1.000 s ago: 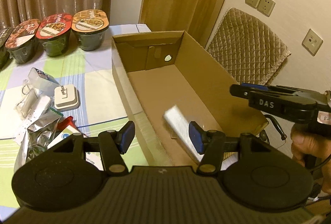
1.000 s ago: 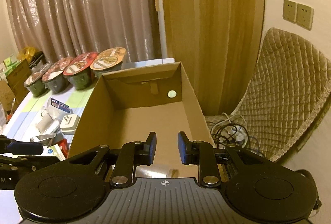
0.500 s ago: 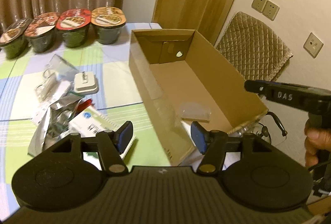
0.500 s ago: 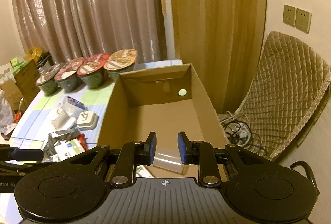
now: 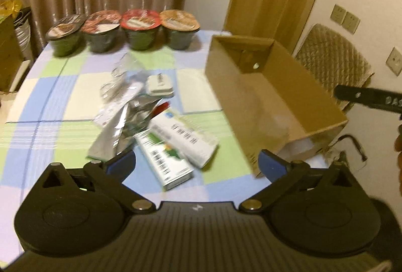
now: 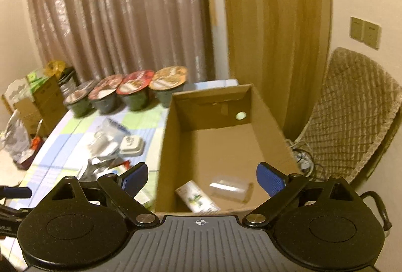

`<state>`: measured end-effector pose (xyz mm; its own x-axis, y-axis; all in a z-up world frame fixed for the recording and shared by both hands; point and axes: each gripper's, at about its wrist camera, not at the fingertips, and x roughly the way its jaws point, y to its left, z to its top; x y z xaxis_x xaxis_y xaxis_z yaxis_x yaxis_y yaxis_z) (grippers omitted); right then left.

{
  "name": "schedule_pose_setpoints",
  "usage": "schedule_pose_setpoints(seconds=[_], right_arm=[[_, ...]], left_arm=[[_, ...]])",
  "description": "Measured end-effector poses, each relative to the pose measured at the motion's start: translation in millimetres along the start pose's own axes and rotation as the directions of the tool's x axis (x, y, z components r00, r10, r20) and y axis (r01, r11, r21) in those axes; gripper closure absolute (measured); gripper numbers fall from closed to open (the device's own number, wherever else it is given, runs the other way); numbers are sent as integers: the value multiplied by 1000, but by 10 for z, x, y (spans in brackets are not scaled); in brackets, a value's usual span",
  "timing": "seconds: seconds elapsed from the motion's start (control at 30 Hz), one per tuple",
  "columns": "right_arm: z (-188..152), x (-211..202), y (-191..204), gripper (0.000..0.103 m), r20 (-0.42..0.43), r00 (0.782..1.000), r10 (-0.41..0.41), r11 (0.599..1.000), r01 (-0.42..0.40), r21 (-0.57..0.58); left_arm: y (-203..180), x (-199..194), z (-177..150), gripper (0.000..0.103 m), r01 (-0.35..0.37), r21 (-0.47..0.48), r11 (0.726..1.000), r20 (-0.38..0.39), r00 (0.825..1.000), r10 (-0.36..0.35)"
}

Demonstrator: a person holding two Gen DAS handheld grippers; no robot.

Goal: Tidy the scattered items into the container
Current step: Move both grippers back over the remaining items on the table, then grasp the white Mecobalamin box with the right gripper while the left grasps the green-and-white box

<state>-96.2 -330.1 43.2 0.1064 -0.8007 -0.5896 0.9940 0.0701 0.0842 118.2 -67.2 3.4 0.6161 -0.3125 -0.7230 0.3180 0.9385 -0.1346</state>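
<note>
Item 1, far left: four lidded bowls (image 5: 120,31) are standing in a row along the table's (image 5: 37,101) back edge, apart from the clutter.

Item 2, centre-left: a scattered heap is lying on the checked cloth, made up of foil pouches (image 5: 118,126), a small white case (image 5: 160,83) and two white-and-green cartons (image 5: 176,146).

Item 3, centre: the left gripper (image 5: 197,162) is hanging above the heap's near edge, fingers spread wide, holding nothing. The cartons are lying just ahead of and between its fingertips, long axes running diagonally, near ends toward the right. This gripper is judged the nearer one for the next pick; the fingers would need turning across a carton's short side.

Item 4, right: the cardboard box (image 5: 314,106) is sitting at the table's right edge.

Item 5, far right: the right gripper (image 6: 202,177) is hovering over the box's near end, fingers likewise spread, empty.

View note: only the right wrist view is showing the box floor clearly, with a printed carton (image 6: 197,199) and a clear plastic tub (image 6: 232,187) lying side by side at the near end. The left wrist view is showing the heap in full.
</note>
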Motion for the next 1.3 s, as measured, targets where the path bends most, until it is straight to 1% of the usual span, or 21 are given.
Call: schedule_pose_setpoints(seconds=[0.07,0.17,0.27,0.4,0.5,0.7,0.77,0.8,0.9,0.93,0.97,1.13,1.23,1.3], right_arm=[[-34,-25,136,5,-3,1000,16,999,-16,-33],[-82,-65,336,5,2,999,46,996,-45,-77],[-126,-50,547,5,-12,996,84,988,-85,-130],[-184,25,810,5,-44,991,127,968,-134,-212],[-225,123,980,5,-82,984,158,946,-175,-274],[-209,512,1213,5,-197,961,194,876,-260,-406],[-181,714,1274,5,-257,946,198,848,-297,-440],[-171,812,1302,5,-293,935,200,828,-321,-459],[-119,1145,1366,5,-396,896,202,771,-394,-501],[-88,1274,1380,5,-433,880,198,755,-418,-505],[-64,1391,1386,5,-463,865,196,745,-438,-503],[4,1883,1405,5,-574,807,142,700,-492,-518],[1,2094,1410,5,-618,776,123,679,-520,-518],[2,2211,1413,5,-638,761,121,672,-536,-511]], left_arm=[[115,-48,-66,1,-30,0,1000,0,1000,30],[316,-94,-175,1,-62,-40,997,-7,998,61],[461,-139,-283,1,-80,-56,995,-12,997,80],[613,-165,-375,1,-83,-79,993,-20,996,82],[680,-169,-400,1,-83,-76,994,-17,996,82],[752,-70,-415,1,-70,-59,996,-26,997,68],[773,-2,-417,1,-64,-62,996,-30,998,62],[780,36,-415,1,-60,-65,996,-31,998,58],[787,149,-411,1,-43,-75,996,-31,999,41],[788,192,-405,1,-37,-77,996,-30,999,35],[783,238,-398,1,-28,-80,996,-28,999,26],[734,468,-336,2,8,-82,997,-17,1000,-9],[691,606,-303,2,26,-74,997,-19,999,-28],[655,699,-287,2,37,-63,997,-20,999,-39]])
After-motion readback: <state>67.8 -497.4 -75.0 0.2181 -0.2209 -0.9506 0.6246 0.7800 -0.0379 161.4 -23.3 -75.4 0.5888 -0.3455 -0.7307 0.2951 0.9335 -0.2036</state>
